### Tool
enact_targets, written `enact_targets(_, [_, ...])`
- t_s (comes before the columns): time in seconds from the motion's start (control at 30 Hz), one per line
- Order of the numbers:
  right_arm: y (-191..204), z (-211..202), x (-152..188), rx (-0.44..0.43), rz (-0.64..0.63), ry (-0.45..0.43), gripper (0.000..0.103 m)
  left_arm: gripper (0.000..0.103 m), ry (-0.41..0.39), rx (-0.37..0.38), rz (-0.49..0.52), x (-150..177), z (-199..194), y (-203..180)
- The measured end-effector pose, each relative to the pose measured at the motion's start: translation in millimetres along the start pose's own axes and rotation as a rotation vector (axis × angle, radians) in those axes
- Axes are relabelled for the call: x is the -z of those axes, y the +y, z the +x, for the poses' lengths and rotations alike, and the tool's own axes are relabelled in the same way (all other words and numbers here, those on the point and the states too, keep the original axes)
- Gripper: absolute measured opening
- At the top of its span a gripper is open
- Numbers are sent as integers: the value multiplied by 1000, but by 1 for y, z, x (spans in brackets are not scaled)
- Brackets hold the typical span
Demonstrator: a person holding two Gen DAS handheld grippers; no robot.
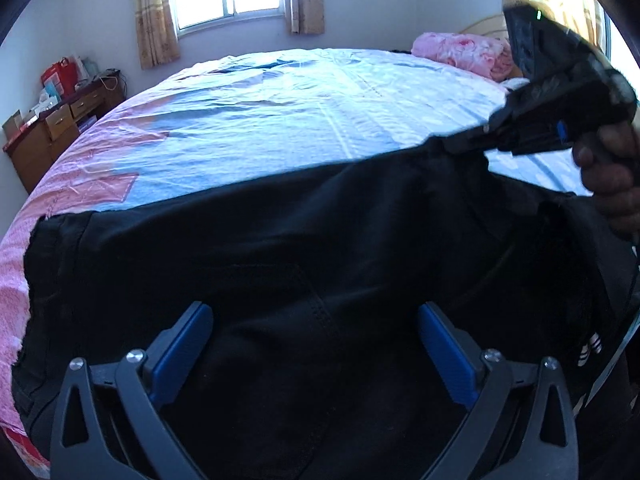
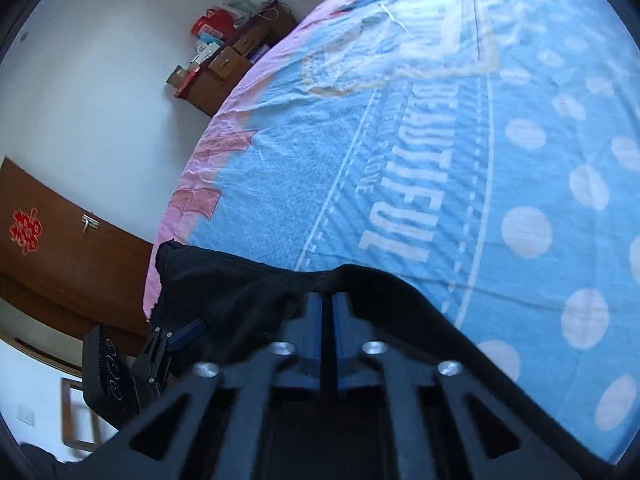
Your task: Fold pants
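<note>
Fingers on our right gripper (image 2: 327, 300) pinch the black pants' (image 1: 280, 248) edge on the bed (image 1: 280, 120); left gripper (image 1: 316, 340) gapes wide. First fold underway, so next we grab the opposite edge.

**Right tongs pinch the black pants at the bed's edge**

The right tongs (image 2: 327, 304) have their blue pads pressed together on a raised fold of the black pants (image 2: 248, 292), which drape over the pink edge of the bed (image 2: 440, 160). The blue sheet carries white dots and the word "BEAUTIFUL". Lower left, the left tongs (image 2: 182, 334) sit against the cloth, one blue pad showing. Behind stand a wooden dresser (image 2: 224, 68) piled with boxes and a brown door (image 2: 60, 240) bearing a red ornament.
</note>
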State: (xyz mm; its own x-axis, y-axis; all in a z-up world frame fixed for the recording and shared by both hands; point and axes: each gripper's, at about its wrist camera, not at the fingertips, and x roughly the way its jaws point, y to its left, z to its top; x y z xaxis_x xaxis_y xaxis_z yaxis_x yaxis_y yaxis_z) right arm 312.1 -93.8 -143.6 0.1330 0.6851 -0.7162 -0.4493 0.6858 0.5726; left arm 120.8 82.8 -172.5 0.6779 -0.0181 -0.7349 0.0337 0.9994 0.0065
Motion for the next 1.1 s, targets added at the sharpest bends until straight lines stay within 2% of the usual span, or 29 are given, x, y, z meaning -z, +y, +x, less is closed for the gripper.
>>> enact_targets(0.07, [-14, 8, -6, 36, 23, 10, 3, 103, -10, -3, 10, 1, -1, -2])
enact_targets(0.13, [-25, 15, -5, 15, 47, 12, 3, 103, -16, -1, 12, 2, -1, -3])
enact_targets(0.27, [-20, 13, -6, 13, 5, -6, 4, 103, -11, 2, 20, 3, -5, -4])
enact_targets(0.33, [-15, 6, -7, 17, 0, -16, 9, 103, -18, -5, 8, 3, -15, -2])
enact_targets(0.37, [-12, -5, -6, 28, -6, -30, 23, 103, -25, -2, 2, 3, -20, 0])
enact_targets(0.4, [-8, -15, -5, 36, -12, -48, 41, 103, -33, -1, -2, 3, -27, 3])
enact_targets(0.43, [-4, -28, -4, 45, -20, -78, 48, 103, -46, -6, -2, 4, -36, 8])
enact_targets(0.53, [6, -68, 16, 73, -66, -124, 51, 103, -78, -77, 10, 5, -59, 31])
enact_targets(0.63, [14, -92, 52, 60, -104, -106, 51, 103, -68, -166, -6, 6, -70, 70])
enact_targets(0.7, [19, -96, 77, 49, -129, -74, 51, 103, -45, -197, -60, 7, -71, 101])
enact_targets(0.77, [21, -91, 104, 63, -153, -39, 52, 103, -31, -190, -127, 9, -67, 133])
enact_targets(0.8, [20, -90, 115, 78, -165, -25, 52, 103, 2, -177, -168, 10, -61, 147])
enact_targets(0.9, [18, -82, 139, 152, -215, -13, 52, 100, 42, -62, -269, 15, -43, 172])
enact_targets(0.93, [13, -80, 144, 157, -197, -14, 52, 99, 66, -38, -299, 17, -36, 175])
enact_targets(1.0, [0, -73, 146, 133, -139, -6, 52, 98, 81, 22, -316, 19, -25, 175])
enact_targets(1.1, [-13, -69, 148, 104, -97, -19, 52, 99, 72, 16, -309, 17, -21, 173])
